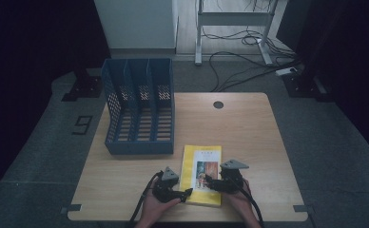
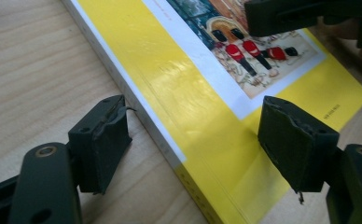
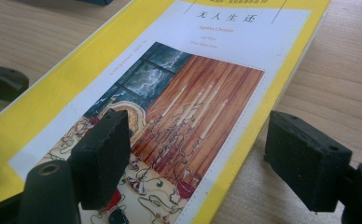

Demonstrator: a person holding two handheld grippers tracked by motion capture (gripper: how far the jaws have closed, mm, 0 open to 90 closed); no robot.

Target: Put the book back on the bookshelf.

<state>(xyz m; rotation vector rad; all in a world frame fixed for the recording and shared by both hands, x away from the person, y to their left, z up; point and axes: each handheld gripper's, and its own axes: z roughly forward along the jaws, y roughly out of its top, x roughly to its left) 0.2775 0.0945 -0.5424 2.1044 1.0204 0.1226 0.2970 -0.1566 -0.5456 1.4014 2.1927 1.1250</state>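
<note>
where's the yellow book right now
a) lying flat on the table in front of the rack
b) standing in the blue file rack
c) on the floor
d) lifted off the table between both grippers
a: the book lies flat on the table, on the near side of the rack, and both grippers stand open over its edges.
</note>
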